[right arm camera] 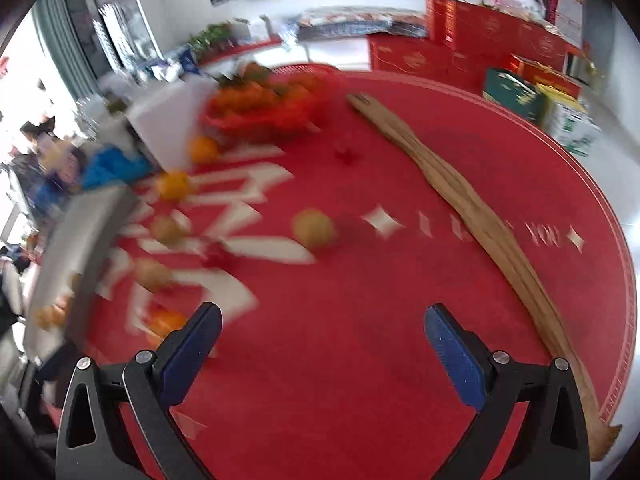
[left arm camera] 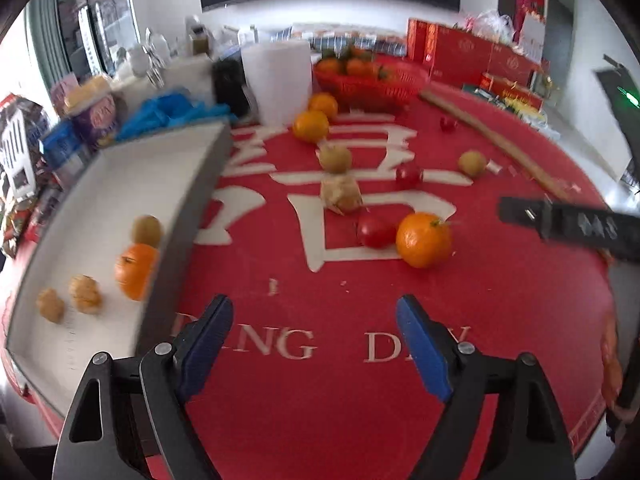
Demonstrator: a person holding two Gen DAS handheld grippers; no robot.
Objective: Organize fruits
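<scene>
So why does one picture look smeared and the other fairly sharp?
Right wrist view: motion blur streaks the red basket of oranges and the white lettering, though the wooden strip stays fairly crisp. Left wrist view: the nearest orange is sharp; only the white box smears slightly. Both bend at the edges.

- I count three loose oranges on the red cloth: one near [left arm camera: 424, 240], two far [left arm camera: 311, 126] [left arm camera: 324, 105].
- One more orange [left arm camera: 135, 270] sits in the white tray [left arm camera: 120, 184] on the left.
- Three small brownish fruits in that tray [left arm camera: 147, 230] [left arm camera: 85, 294] [left arm camera: 51, 305].
- Two tomatoes [left arm camera: 375, 231] [left arm camera: 409, 176].
- One red basket [left arm camera: 372, 80], far.
</scene>
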